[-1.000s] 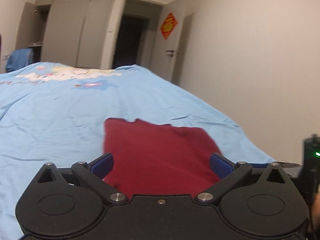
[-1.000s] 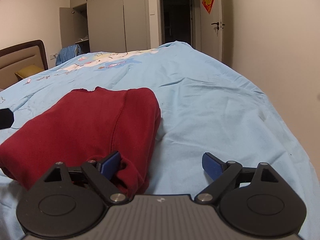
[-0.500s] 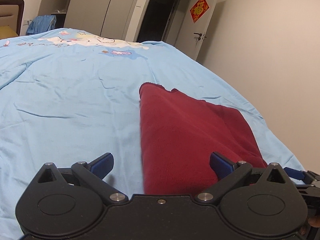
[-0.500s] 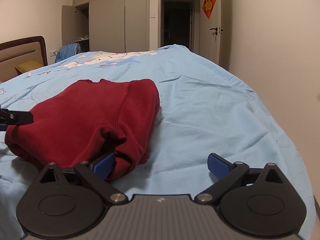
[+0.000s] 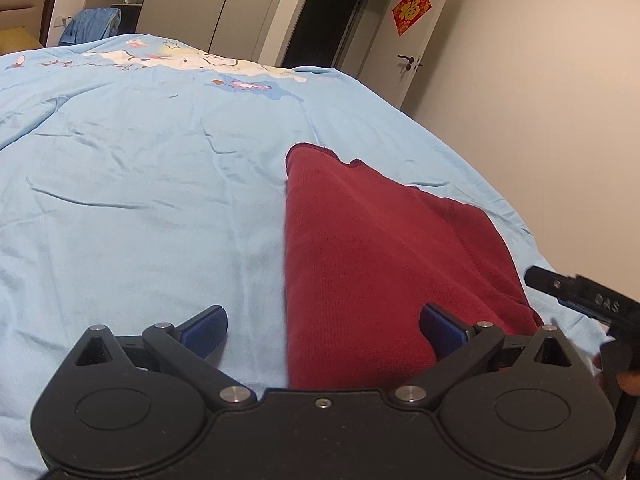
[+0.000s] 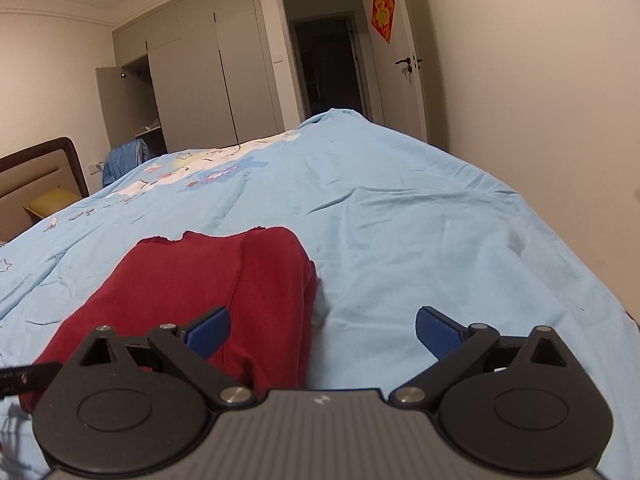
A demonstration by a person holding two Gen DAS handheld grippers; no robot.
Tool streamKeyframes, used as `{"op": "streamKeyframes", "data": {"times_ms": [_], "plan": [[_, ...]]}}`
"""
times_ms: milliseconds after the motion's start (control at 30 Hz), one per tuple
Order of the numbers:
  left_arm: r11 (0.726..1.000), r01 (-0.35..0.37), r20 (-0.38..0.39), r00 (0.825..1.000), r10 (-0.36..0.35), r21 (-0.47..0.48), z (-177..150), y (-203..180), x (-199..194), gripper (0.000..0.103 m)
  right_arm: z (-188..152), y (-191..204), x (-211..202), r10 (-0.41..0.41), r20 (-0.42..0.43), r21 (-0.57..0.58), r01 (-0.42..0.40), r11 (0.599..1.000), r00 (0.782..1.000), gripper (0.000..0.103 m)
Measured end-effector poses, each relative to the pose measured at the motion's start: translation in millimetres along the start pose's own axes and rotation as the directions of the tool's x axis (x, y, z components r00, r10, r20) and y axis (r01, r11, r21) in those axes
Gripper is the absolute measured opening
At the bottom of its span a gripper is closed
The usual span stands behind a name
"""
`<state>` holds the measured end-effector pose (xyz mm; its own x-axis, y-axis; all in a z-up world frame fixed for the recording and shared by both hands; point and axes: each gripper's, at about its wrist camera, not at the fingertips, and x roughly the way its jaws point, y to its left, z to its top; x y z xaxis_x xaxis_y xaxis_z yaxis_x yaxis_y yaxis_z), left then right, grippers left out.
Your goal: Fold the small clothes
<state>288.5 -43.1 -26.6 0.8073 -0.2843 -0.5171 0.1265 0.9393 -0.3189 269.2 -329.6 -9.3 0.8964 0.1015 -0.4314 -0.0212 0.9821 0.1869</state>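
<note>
A dark red garment (image 5: 372,248) lies folded into a thick block on the light blue bed cover (image 5: 140,184). My left gripper (image 5: 323,330) is open over the garment's near left edge, its right finger above the red cloth and its left finger above bare cover. In the right wrist view the same red garment (image 6: 208,292) sits at lower left. My right gripper (image 6: 323,330) is open at the garment's near right corner, holding nothing. The other gripper's black tip (image 5: 580,296) shows at the right edge of the left wrist view.
The bed runs on toward a wardrobe (image 6: 208,76) and a dark open doorway (image 6: 328,68). A wall (image 5: 540,100) stands close along the bed's right side. A headboard (image 6: 40,176) and blue clothes (image 6: 124,160) are at far left.
Both grippers have stayed open. The left wrist view has swung left, so the garment now sits right of centre. The right gripper has tilted and drawn nearer the garment's corner.
</note>
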Motion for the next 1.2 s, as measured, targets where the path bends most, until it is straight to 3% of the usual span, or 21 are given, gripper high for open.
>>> {"op": "streamKeyframes", "data": {"times_ms": [333, 633, 1000, 1067, 1200], "plan": [[1.000, 0.005, -0.009, 1.000, -0.005, -0.008, 0.1, 1.5, 1.5, 0.102, -14.6, 5.0, 49.3, -0.069, -0.070, -0.053, 0.066, 0.996, 0.995, 0.103], [0.999, 0.020, -0.012, 1.000, -0.020, -0.026, -3.8, 7.3, 5.5, 0.103, -23.6, 6.8, 45.3, -0.079, -0.028, -0.065, 0.077, 0.995, 0.996, 0.103], [0.999, 0.033, -0.003, 0.999, -0.033, -0.018, -8.7, 10.2, 7.9, 0.103, -31.5, 29.2, 36.6, -0.134, 0.063, -0.206, 0.145, 0.968, 0.989, 0.103], [0.999, 0.039, 0.002, 0.999, -0.039, -0.016, -9.8, 11.1, 7.6, 0.103, -31.9, 32.1, 32.6, -0.114, 0.086, -0.230, 0.131, 0.964, 0.990, 0.102], [0.998, 0.055, -0.003, 0.998, -0.055, -0.015, -9.8, 15.2, 8.7, 0.102, -25.8, 29.0, 24.2, 0.044, 0.101, -0.209, -0.022, 0.978, 0.994, 0.081]]}}
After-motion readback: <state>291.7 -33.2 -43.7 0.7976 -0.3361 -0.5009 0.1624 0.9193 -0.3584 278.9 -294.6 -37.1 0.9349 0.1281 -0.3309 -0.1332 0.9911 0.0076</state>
